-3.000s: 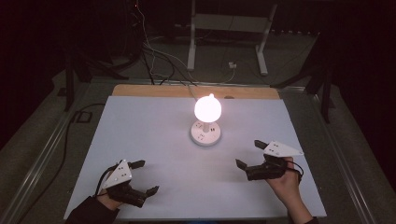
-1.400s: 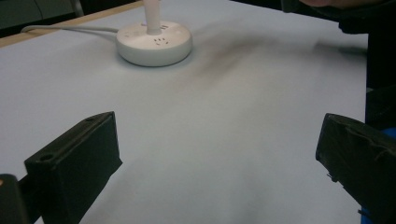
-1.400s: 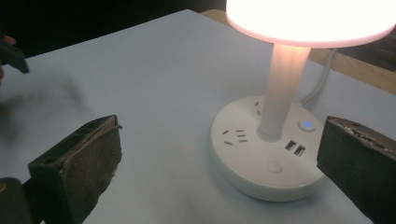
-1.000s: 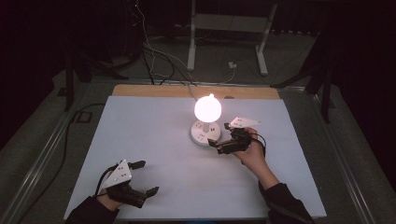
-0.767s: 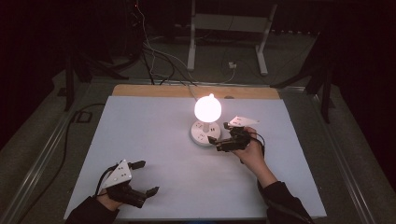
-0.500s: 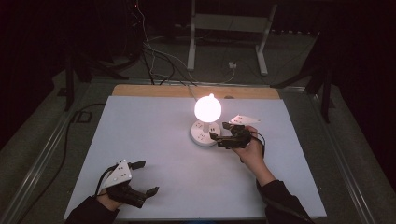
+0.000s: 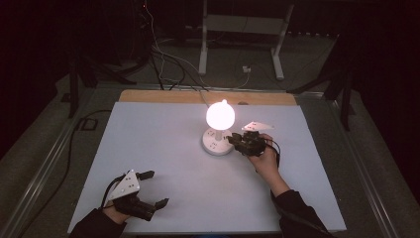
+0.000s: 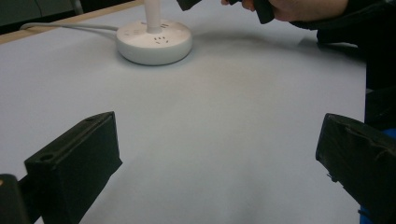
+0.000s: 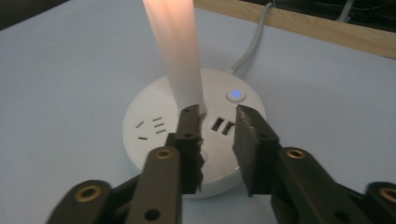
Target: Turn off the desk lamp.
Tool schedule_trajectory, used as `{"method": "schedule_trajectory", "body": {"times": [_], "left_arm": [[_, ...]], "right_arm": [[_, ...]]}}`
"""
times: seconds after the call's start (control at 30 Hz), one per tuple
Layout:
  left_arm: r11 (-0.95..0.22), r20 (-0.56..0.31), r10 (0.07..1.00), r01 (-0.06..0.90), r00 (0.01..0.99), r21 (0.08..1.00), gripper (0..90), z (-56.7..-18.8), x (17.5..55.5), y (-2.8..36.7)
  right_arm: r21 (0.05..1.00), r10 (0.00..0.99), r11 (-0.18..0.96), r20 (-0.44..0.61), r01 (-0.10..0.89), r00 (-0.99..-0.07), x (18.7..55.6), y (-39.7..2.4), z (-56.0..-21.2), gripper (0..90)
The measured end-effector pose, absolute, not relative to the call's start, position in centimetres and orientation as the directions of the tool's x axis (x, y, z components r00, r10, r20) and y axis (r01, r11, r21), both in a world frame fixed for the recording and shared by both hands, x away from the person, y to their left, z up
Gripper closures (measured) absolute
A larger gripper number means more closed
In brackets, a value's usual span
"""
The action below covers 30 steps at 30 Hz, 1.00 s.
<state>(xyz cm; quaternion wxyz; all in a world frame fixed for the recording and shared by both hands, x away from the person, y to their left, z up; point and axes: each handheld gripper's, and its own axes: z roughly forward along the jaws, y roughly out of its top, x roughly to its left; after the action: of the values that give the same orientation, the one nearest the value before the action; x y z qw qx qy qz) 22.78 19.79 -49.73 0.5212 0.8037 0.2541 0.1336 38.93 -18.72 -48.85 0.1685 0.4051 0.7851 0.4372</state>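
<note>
White round socket hub (image 7: 216,144) sits mid-surface (image 7: 163,129), slightly toward the far edge, with a lit globe lamp (image 7: 220,114) plugged into its top. The stem glows orange-white in the right gripper view. Grey cord (image 9: 254,39) runs from the hub back over the wooden strip (image 7: 163,96) at the far edge.

Right gripper (image 7: 235,141) is at the hub's right side, jaws over its top plate, narrow gap between them, nothing pinched. Its left jaw is just beside the lamp stem base; contact unclear. USB ports (image 9: 223,126) show in the gap, blue-lit button (image 9: 236,94) just beyond.

Left gripper (image 7: 153,189) rests near the front-left corner of the surface, well apart from the hub, jaws spread wide, empty.
</note>
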Motion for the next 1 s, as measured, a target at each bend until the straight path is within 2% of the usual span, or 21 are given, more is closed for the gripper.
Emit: {"method": "schedule_trajectory", "body": {"times": [0.17,1.0], "left_arm": [[-0.326,-0.052,0.548,0.270,0.835,0.906,0.4,-49.7,22.8,19.8],[-0.328,-0.051,0.546,0.269,0.836,0.905,0.4,-49.8,22.8,19.8]], "right_arm": [[0.807,0.791,0.300,0.088,0.509,-0.606,39.0,-18.5,-49.1,89.8],[0.780,0.782,0.359,0.049,0.513,-0.621,39.1,-16.8,-50.3,90.0]]}}
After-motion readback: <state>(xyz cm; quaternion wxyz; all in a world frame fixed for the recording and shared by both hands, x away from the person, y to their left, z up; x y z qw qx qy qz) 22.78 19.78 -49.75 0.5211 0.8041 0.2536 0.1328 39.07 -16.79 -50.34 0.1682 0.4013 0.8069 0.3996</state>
